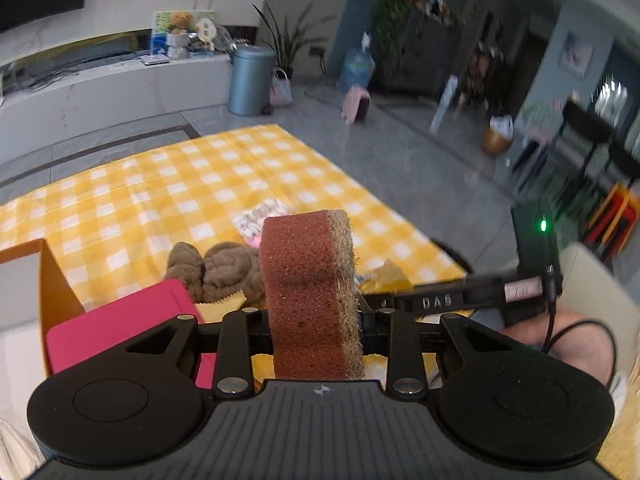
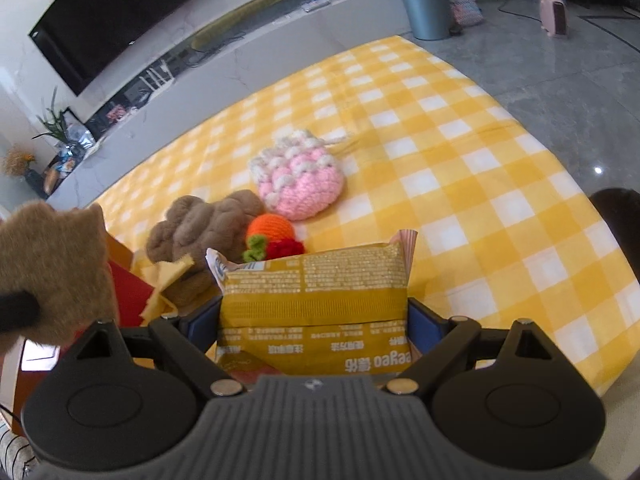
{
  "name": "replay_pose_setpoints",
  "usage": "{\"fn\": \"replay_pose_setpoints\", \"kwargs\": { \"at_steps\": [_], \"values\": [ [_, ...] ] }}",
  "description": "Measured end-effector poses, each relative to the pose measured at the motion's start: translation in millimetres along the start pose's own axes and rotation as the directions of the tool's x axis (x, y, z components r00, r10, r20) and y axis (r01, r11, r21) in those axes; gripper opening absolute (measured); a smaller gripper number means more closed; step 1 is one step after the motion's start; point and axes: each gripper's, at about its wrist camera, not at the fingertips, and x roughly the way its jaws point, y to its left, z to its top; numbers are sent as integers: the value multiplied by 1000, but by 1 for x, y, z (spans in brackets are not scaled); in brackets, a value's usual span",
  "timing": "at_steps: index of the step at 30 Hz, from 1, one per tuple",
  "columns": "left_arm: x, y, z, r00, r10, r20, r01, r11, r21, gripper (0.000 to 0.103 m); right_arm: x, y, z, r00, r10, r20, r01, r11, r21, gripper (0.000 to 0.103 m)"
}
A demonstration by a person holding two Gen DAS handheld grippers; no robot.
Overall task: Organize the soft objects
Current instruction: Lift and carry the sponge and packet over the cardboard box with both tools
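Rust-brown rectangular sponge (image 1: 310,296) stood pinched in left gripper (image 1: 316,316) fingers; gold crinkly foil packet (image 2: 316,304) clamped by right gripper (image 2: 314,320). Mid-carry, likely. Next: lowering toward orange cardboard box (image 1: 56,280) at nine o'clock, then releasing.

I see bright, even daylight in both views, with soft, faint shadows. In the right wrist view glare spots sit on the television (image 2: 116,16) and a small highlight on the grey floor (image 2: 598,170). Fisheye distortion bends the room edges and the checked cloth (image 2: 460,160) into curves. In the left wrist view the right side around the dark chairs (image 1: 580,148) is smeared by motion blur, and the sponge (image 1: 308,296) up close looks sharp. A green indicator light (image 1: 543,225) glows.
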Motion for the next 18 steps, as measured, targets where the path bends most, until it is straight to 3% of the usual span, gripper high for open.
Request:
{"fn": "replay_pose_setpoints", "kwargs": {
  "at_steps": [5, 10, 15, 18],
  "values": [
    [-19, 25, -2, 997, -28, 73, 36, 993, -108, 35, -6, 10, 1, 998, 55, 15, -54, 998, -30, 91],
    [-53, 52, -10, 987, 9, 158, 26, 975, -219, 35, -13, 21, 1, 991, 128, 35, -127, 991, -34, 91],
    [-89, 84, -22, 971, 78, 227, -9, 957, -290, 35, -25, 45, 0, 967, 250, 52, -246, 966, -74, 91],
    [-107, 102, -30, 958, 121, 260, -29, 942, -335, 35, -32, 66, -1, 940, 336, 60, -328, 938, -109, 91]
  ]
}}
